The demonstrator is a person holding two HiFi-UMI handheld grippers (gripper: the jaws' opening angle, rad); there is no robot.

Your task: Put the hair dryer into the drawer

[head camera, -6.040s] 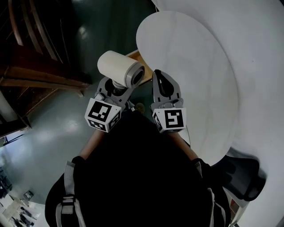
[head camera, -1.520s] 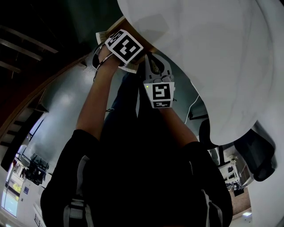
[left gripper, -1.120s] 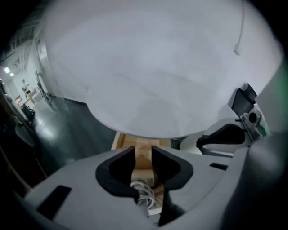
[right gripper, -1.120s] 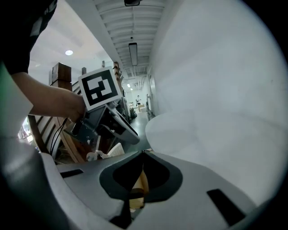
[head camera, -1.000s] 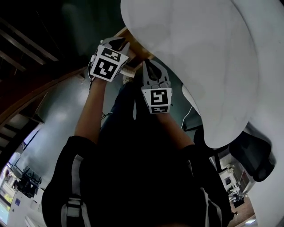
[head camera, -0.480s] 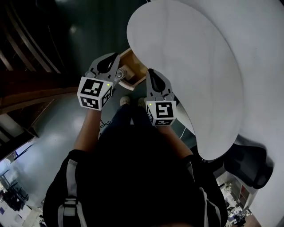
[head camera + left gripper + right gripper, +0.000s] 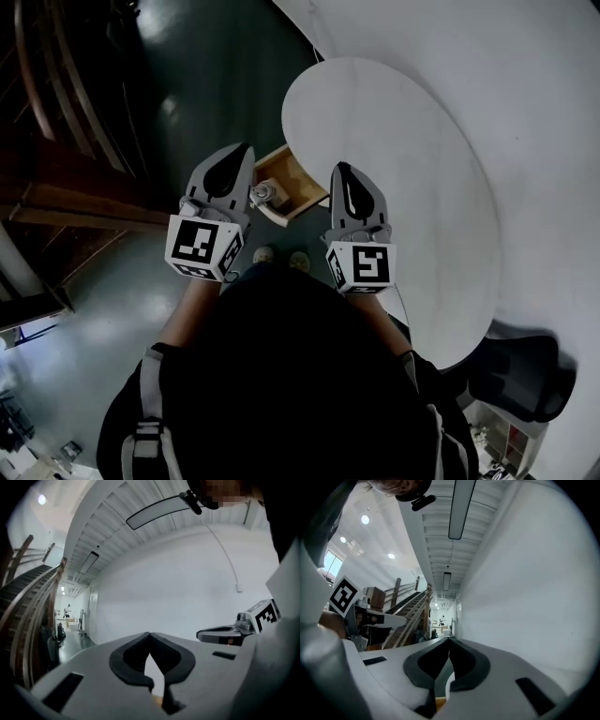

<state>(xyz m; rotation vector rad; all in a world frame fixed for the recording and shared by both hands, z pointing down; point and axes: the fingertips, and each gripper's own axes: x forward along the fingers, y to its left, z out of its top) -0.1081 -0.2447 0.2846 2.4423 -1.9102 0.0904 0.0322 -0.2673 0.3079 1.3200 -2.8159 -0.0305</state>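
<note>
Far below, the wooden drawer [image 7: 292,178] stands open under the rim of the white round table [image 7: 403,178]. A small cream and grey thing, the hair dryer [image 7: 262,194] by its look, lies at the drawer's left end. My left gripper [image 7: 244,150] hangs high above it, shut and empty; in the left gripper view the left gripper [image 7: 149,635] points level at a white wall. My right gripper [image 7: 339,169] is beside it, also shut with nothing held, and in its own view the right gripper [image 7: 449,640] points level along a corridor.
A dark green floor [image 7: 112,300] lies below, with the person's shoes [image 7: 281,258] near the drawer. Wooden stairs [image 7: 66,141] run along the left. A black chair [image 7: 525,366] stands at the lower right. A white wall [image 7: 525,84] curves behind the table.
Six seconds ago the left gripper carried the hair dryer; now it is empty and the dryer lies in the drawer. Over the last second both grippers rose away from the drawer.
</note>
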